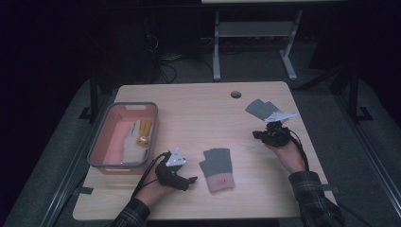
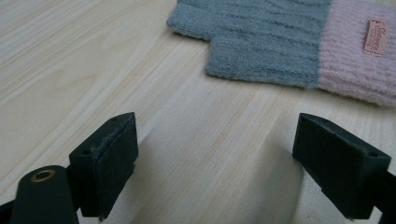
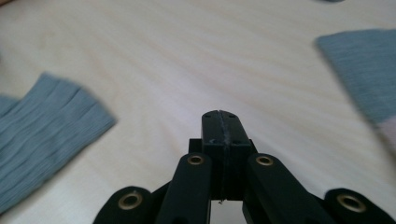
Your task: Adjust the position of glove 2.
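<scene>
A dark room surrounds a pale wooden table (image 1: 198, 118), with a grey metal stand on the floor beyond its far edge.

Nearest, at about 7 o'clock on the table, the left tool (image 1: 191, 180) rests low in the person's left hand, its jaws pointing toward 3 o'clock and standing wide apart with nothing between them; in the left gripper view the two black pads (image 2: 114, 163) frame bare wood. Just past them, close but not touching, lies a grey glove with a pink cuff (image 1: 217, 169), flat on the table near 6 o'clock, cuff toward the person, a small tag on the cuff.

At 9 o'clock sits a pink tub with a grey rim (image 1: 97, 146); inside it lies a pale glove with yellow-orange fingers (image 1: 137, 137).

At about 3 o'clock the right tool (image 1: 256, 135) is held up in the right hand, pointing toward 9 o'clock, its jaws pressed together on nothing; the right gripper view is blurred.

Farther out, near 2 o'clock, a second grey glove (image 1: 261, 109) lies flat, just beyond the right tool. A round cable hole (image 1: 236, 94) sits near 12 o'clock.
</scene>
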`<state>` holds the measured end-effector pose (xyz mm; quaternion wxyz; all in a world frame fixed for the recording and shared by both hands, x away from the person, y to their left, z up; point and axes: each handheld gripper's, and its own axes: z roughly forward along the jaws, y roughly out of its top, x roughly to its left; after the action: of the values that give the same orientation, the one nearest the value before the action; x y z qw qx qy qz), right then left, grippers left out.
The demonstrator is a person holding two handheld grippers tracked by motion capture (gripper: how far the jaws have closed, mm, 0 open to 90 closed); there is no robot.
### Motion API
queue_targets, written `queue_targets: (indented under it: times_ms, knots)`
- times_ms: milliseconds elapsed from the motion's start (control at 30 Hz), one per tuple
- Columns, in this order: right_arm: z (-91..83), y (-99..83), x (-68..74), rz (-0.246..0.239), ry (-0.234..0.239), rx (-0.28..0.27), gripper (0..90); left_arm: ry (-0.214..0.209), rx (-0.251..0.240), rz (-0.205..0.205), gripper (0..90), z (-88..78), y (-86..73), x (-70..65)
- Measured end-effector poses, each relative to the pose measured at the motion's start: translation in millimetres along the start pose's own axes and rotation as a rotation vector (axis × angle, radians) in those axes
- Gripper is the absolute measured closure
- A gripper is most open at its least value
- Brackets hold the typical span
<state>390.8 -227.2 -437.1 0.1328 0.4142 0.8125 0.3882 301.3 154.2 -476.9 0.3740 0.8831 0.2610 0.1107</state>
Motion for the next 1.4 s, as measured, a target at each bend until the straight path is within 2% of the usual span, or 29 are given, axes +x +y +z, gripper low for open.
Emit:
queue_targets:
  times_ms: [33, 100, 233, 333, 367, 400, 433, 467, 567, 600, 633, 667, 767, 1033, 1167, 1400]
  knots:
    - [-0.7, 0.4, -3.2, 0.011, -0.006, -0.012, 90.0, 0.000, 0.000, 0.000, 13.5, 0.0, 0.0, 0.0]
    - [0.7, 3.2, -12.0, 0.021, -0.030, 0.007, 90.0, 0.000, 0.000, 0.000, 13.5, 0.0, 0.0, -0.1]
    - [1.4, 9.7, -29.1, 0.063, -0.060, -0.002, 90.0, 0.000, -0.001, 0.000, 13.5, 0.0, -0.1, -0.2]
    - [0.4, 13.4, -40.7, 0.062, -0.088, -0.030, 90.0, 0.000, 0.000, 0.001, 13.5, -0.1, -0.2, -0.2]
    - [0.8, 16.9, -48.5, 0.072, -0.121, -0.015, 90.0, 0.000, 0.000, 0.002, 13.5, -0.2, -0.2, -0.1]
    - [0.8, 16.9, -48.5, 0.072, -0.121, -0.015, 90.0, 0.000, 0.000, 0.002, 13.5, -0.2, -0.2, -0.1]
    - [-0.2, 18.6, -55.8, 0.083, -0.140, -0.039, 90.0, -0.001, 0.000, 0.001, 13.5, -0.2, -0.1, -0.1]
    - [-0.2, 18.6, -55.8, 0.083, -0.140, -0.039, 90.0, 0.000, 0.000, 0.002, 13.5, -0.2, -0.2, -0.2]
    - [0.9, 22.5, -70.2, 0.098, -0.172, -0.016, 90.0, -0.001, -0.001, -0.001, 13.5, -0.2, -0.3, -0.5]
    - [0.6, 21.6, -79.1, 0.103, -0.201, -0.039, 90.0, -0.002, -0.001, 0.001, 13.5, -0.3, -0.4, -0.4]
    - [1.5, 21.7, -84.7, 0.120, -0.204, -0.016, 90.0, -0.003, -0.001, 0.003, 13.5, -0.4, -0.5, -0.5]
    - [1.5, 21.7, -84.7, 0.120, -0.204, -0.016, 90.0, -0.003, -0.001, 0.003, 13.5, -0.4, -0.5, -0.5]
    - [5.1, 18.2, -100.1, 0.150, -0.224, 0.010, 90.0, -0.003, -0.001, 0.002, 13.5, -0.4, -0.5, -0.6]
    - [16.6, 13.7, -109.1, 0.148, -0.253, 0.034, 90.0, -0.003, -0.001, 0.002, 13.5, -0.4, -0.5, -0.6]
    - [25.6, 8.5, -111.7, 0.159, -0.249, 0.078, 90.0, -0.003, -0.001, 0.002, 13.5, -0.4, -0.6, -0.6]
    - [25.8, 9.2, -106.1, 0.139, -0.237, 0.107, 90.0, -0.003, -0.001, 0.002, 13.5, -0.4, -0.6, -0.6]
